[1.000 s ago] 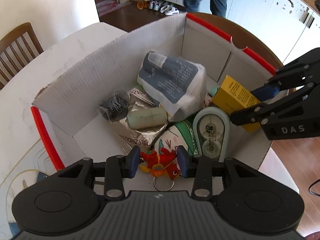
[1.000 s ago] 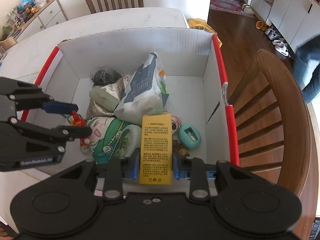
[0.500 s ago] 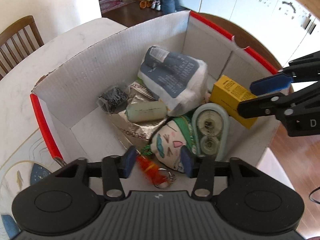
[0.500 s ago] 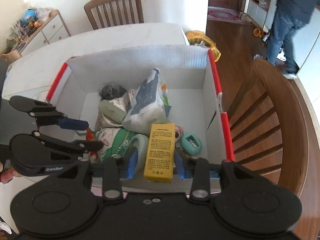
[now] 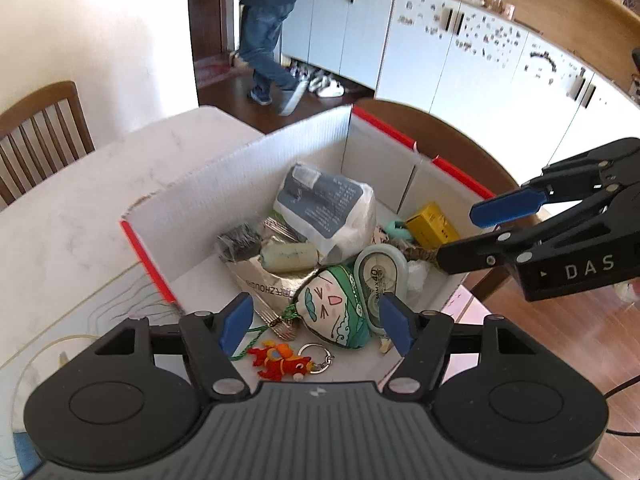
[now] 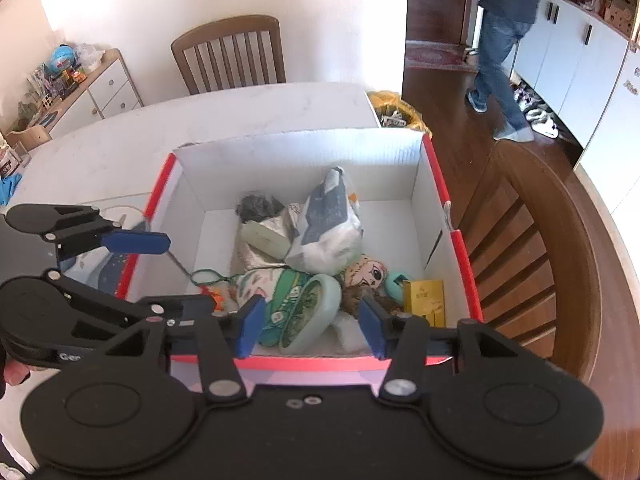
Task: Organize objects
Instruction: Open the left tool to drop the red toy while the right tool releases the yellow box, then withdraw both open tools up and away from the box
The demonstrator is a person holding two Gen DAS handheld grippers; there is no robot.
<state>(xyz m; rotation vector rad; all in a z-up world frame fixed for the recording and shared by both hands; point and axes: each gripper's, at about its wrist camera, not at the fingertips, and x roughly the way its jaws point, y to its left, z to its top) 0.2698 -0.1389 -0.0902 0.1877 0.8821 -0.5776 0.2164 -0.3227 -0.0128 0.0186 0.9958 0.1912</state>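
A white cardboard box with red edges (image 5: 256,184) (image 6: 300,152) stands on the white table and holds several items. A red fish keychain (image 5: 280,362) lies on the box floor near its front wall. A yellow carton (image 6: 424,300) (image 5: 434,228) lies in the box's right corner. My left gripper (image 5: 316,324) is open and empty above the keychain. My right gripper (image 6: 310,326) is open and empty above the box's near edge; it also shows in the left wrist view (image 5: 472,236).
The box also holds a white and blue bag (image 5: 328,204), a green tape dispenser (image 5: 380,276), a green plush pouch (image 5: 332,308) and a silver packet (image 5: 260,284). Wooden chairs (image 6: 536,248) (image 6: 232,52) stand around the table. A person (image 6: 504,32) walks at the back.
Both grippers opened and rose away from the box. The keychain dropped from the left one to the box floor; the yellow carton dropped from the right one into the corner.
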